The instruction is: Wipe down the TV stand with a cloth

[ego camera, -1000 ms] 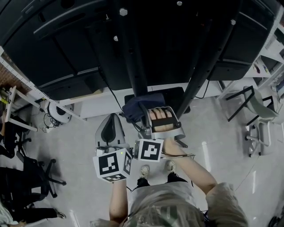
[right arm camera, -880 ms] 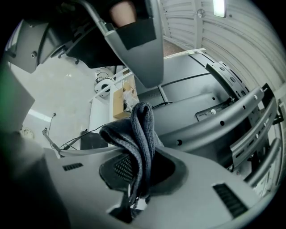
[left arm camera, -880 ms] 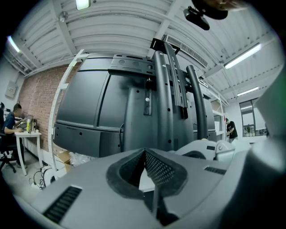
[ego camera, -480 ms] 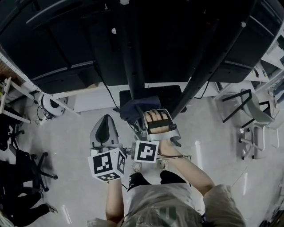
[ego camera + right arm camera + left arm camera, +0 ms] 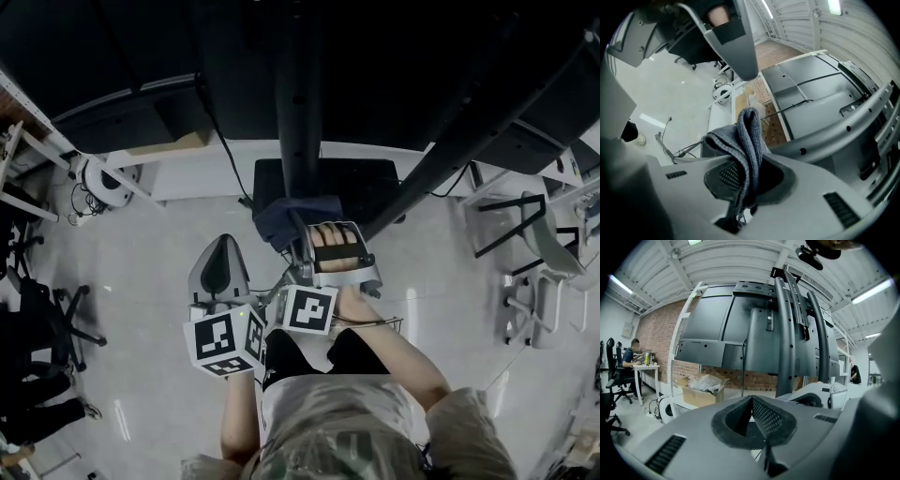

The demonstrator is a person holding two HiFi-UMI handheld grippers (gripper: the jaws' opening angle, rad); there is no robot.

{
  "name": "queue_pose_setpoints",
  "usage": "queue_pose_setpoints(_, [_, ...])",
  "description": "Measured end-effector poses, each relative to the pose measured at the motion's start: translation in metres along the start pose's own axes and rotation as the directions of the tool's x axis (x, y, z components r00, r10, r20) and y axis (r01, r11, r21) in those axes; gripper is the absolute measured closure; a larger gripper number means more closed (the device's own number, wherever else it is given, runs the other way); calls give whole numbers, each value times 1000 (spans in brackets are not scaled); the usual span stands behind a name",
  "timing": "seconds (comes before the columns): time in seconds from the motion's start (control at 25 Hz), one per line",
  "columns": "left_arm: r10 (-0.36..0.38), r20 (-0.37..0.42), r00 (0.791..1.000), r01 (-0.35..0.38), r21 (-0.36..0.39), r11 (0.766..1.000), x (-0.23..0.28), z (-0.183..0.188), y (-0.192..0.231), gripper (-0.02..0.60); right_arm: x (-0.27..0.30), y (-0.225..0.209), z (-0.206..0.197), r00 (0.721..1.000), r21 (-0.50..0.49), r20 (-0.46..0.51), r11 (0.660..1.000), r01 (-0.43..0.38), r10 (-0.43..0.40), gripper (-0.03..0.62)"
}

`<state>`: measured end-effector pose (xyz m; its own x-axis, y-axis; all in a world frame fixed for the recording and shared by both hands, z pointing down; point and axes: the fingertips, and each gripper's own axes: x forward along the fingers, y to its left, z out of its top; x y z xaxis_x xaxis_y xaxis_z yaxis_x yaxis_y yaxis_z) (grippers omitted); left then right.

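The TV stand's black upright post (image 5: 298, 103) rises from a dark base plate (image 5: 366, 183) on the floor, with a slanted leg (image 5: 478, 131) to its right. My right gripper (image 5: 292, 239) is shut on a dark blue-grey cloth (image 5: 292, 214), which bunches against the foot of the post. In the right gripper view the folded cloth (image 5: 743, 150) sticks up from between the shut jaws (image 5: 745, 187). My left gripper (image 5: 220, 272) hangs to the left of the post, shut and holding nothing; its closed jaws (image 5: 752, 420) face the back of the mounted screen (image 5: 740, 333).
A white low shelf (image 5: 187, 178) runs behind the stand. A round white device with cables (image 5: 98, 183) lies at the left, black office chairs (image 5: 42, 319) further left. A chair (image 5: 534, 281) stands at the right. A cardboard box (image 5: 701, 390) sits below the screen.
The view has shifted so the stand's post and base sit closer and more central. Both grippers keep their places relative to each other; the cloth stays at the post's foot.
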<state>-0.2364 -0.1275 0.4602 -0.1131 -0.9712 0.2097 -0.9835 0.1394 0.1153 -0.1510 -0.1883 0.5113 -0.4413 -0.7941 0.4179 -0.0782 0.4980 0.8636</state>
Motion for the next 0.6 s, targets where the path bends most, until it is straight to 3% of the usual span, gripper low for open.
queue_pose_setpoints(0.36, [50,-40,998,-50,-17,999,3,-45,17,568,22,49,-18,999,-28,-5,999,-37,37,536])
queue_pose_setpoints(0.6, [52,-67,996,-54,-36,998,14,-86,15,568,42,95,-31,995,32,9,994,-102,101,536])
